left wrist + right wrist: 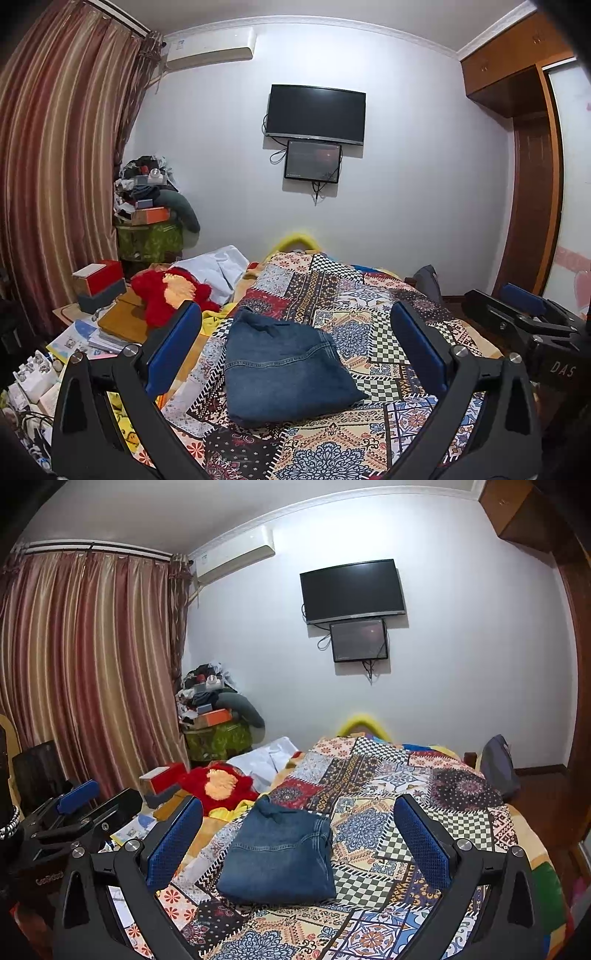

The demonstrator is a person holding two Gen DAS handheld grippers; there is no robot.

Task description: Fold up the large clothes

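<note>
Jeans (284, 369): a blue denim garment lies folded into a compact, squarish bundle on the near half of the bed, with seams and stitching facing up.
Bed (388, 302): a patchwork quilt in checks and floral prints covers it from the near edge to the far wall; the denim rests flat on it, free of both tools.
Left gripper (295, 347): it hovers above the quilt with blue-padded fingers spread wide on either side of the bundle and nothing between them.
Right gripper (297, 838): it is likewise splayed wide and empty, raised off the cloth, with the jeans framed between its pads; its black body also shows at the right edge of the left wrist view.
Surroundings: a red plush toy (170, 291) sits at the left of the bed beside a white cloth, well apart from the denim; a dark television (316, 112) hangs on the far wall with a smaller screen below it; striped curtains (55, 166) fill the left side.
Step in hand: the folding of this garment appears complete or nearly so, with both tools clear of the fabric.
Next move: probably a last press to flatten the slightly puffed top layer, or a two-sided pinch at the bundle's edges to carry it aside without letting the layers slide open.
Risk: a one-sided lift could let the fold spill.
</note>
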